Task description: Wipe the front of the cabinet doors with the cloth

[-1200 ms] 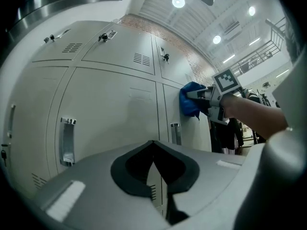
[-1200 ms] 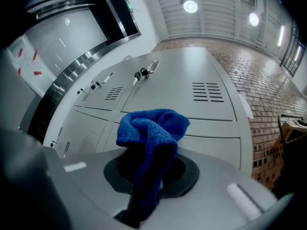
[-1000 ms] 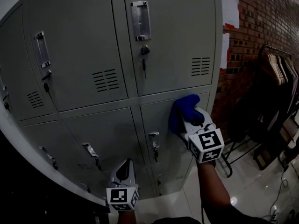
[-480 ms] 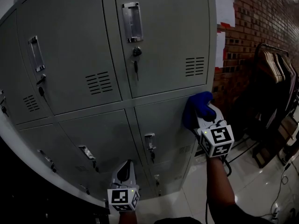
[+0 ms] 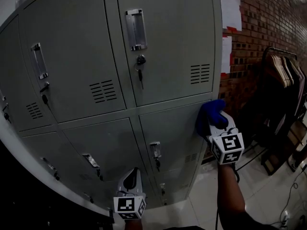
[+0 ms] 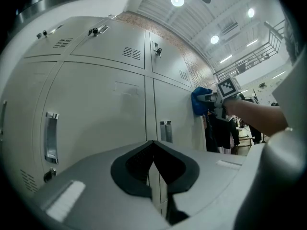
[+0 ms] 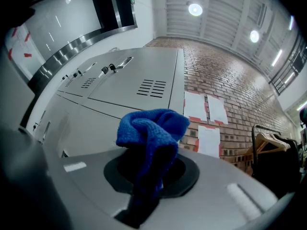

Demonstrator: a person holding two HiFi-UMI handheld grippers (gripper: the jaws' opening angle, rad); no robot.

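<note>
grey cabinet doors [image 5: 168, 42], brick wall [image 5: 268, 23] rt

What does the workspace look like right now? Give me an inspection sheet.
Surface: grey cabinet doors, shut; keys hang in locks.
Job's things: blue cloth at the upper right corner of a lower door.
Clutter: nothing seen.
Grippers: right gripper shut on the cloth; left gripper shut, empty, held low.
Cables: thin cable on the floor, far right.
Surroundings: brick wall with papers; clothes rack with hangers.
</note>
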